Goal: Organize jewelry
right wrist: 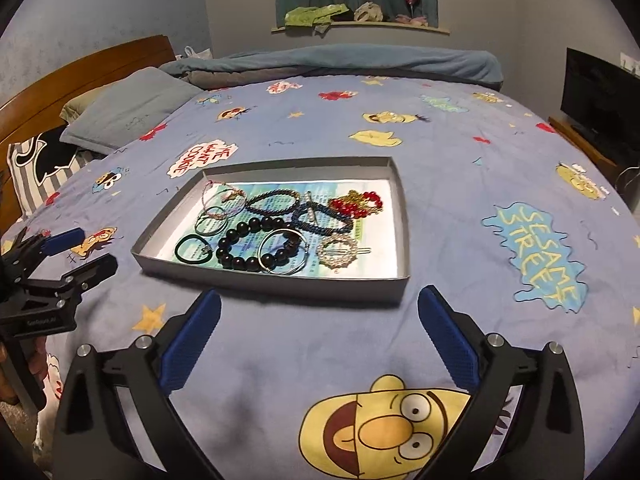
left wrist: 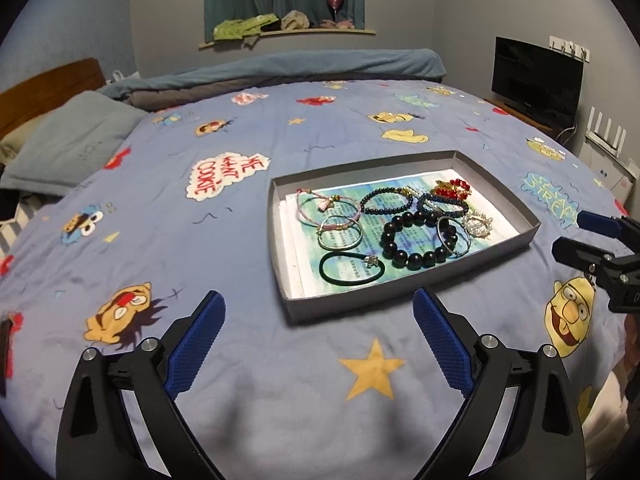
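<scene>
A shallow grey tray lies on a blue cartoon bedspread, holding a heap of jewelry on printed paper. A big black bead bracelet sits near the middle, a dark green hair tie at the near left corner, red beads at the far right. The left gripper and the right gripper hover just short of the tray's near edge, both with jaws spread wide and holding nothing

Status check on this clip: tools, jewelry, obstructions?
Left tool open, empty. Right tool open, empty. Jewelry piled in grey tray, black bead bracelet tangled with silver bangle. Approach unobstructed.
</scene>
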`<state>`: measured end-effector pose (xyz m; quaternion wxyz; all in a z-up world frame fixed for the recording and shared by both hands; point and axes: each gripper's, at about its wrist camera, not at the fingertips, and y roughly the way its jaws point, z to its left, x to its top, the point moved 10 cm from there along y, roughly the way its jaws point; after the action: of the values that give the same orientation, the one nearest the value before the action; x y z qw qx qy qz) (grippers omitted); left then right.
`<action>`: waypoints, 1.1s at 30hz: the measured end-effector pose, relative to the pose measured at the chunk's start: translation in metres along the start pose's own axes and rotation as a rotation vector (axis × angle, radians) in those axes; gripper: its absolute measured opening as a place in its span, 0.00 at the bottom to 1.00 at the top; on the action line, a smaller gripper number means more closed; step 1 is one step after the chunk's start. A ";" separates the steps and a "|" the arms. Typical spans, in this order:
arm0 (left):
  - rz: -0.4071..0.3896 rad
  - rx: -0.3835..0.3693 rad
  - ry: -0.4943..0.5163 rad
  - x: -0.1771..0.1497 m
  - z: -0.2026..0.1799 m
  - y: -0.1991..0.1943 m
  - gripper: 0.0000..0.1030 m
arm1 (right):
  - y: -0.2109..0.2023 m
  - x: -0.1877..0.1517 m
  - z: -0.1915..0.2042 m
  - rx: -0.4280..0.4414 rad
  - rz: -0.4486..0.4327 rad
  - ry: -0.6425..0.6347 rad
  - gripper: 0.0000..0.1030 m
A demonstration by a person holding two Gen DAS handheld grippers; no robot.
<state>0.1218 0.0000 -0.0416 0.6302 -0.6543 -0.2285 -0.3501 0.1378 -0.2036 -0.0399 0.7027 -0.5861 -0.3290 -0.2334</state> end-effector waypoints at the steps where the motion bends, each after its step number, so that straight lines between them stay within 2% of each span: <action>1: -0.002 0.002 -0.001 0.000 0.000 -0.002 0.92 | -0.001 0.000 0.000 -0.001 -0.003 0.000 0.95; 11: -0.025 0.027 -0.001 -0.003 0.001 -0.012 0.93 | -0.005 -0.008 0.006 -0.006 0.001 -0.022 0.95; 33: -0.026 0.018 -0.011 -0.004 0.003 -0.017 0.93 | -0.006 -0.012 0.008 0.003 0.012 -0.019 0.95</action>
<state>0.1075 0.0049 -0.0329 0.6302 -0.6474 -0.2437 -0.3526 0.1242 -0.1972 -0.0441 0.7018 -0.5891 -0.3325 -0.2233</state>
